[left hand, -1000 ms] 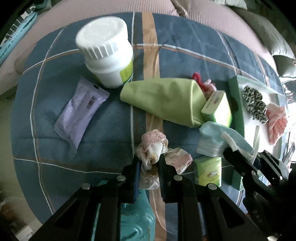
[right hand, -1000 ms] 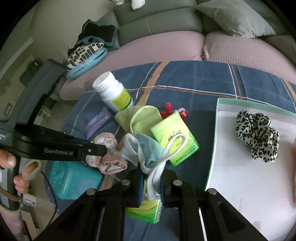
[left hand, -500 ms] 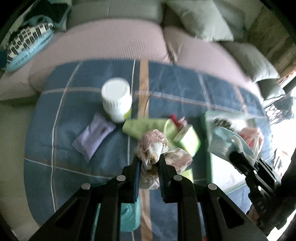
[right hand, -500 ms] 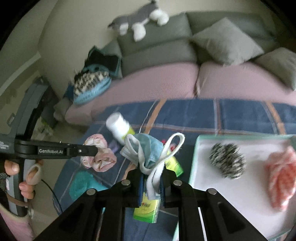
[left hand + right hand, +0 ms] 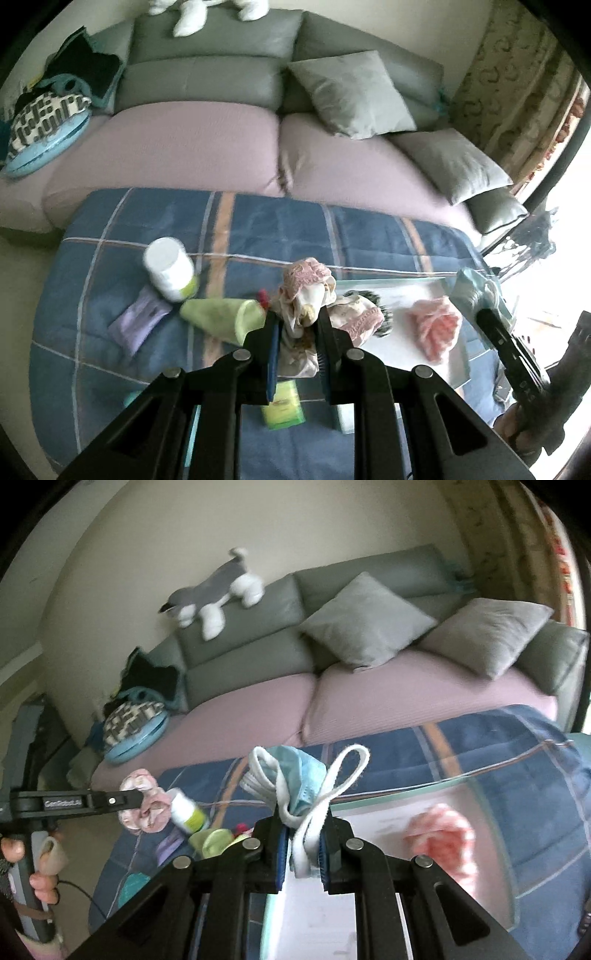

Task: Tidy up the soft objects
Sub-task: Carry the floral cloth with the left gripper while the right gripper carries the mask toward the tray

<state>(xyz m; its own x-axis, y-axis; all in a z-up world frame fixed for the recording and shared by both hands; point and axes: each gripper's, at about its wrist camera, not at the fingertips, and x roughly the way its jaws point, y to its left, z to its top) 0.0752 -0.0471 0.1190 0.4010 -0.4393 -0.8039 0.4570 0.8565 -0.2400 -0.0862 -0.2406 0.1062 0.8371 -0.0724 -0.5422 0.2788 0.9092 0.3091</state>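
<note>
Only one bit of text can really be made out: "GenRobot.AI" is printed in pale letters along the black side of the left gripper (image 5: 142, 800), as seen from the right wrist view. A label is carried by the white bottle (image 5: 170, 269) and some printing by the green packet (image 5: 282, 406), but both are too blurred to be read, and nothing else legible is shown anywhere

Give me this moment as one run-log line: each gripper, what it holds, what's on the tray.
left gripper: shut on pink scrunchie | right gripper: shut on face mask | tray: pink cloth, spotted scrunchie
</note>
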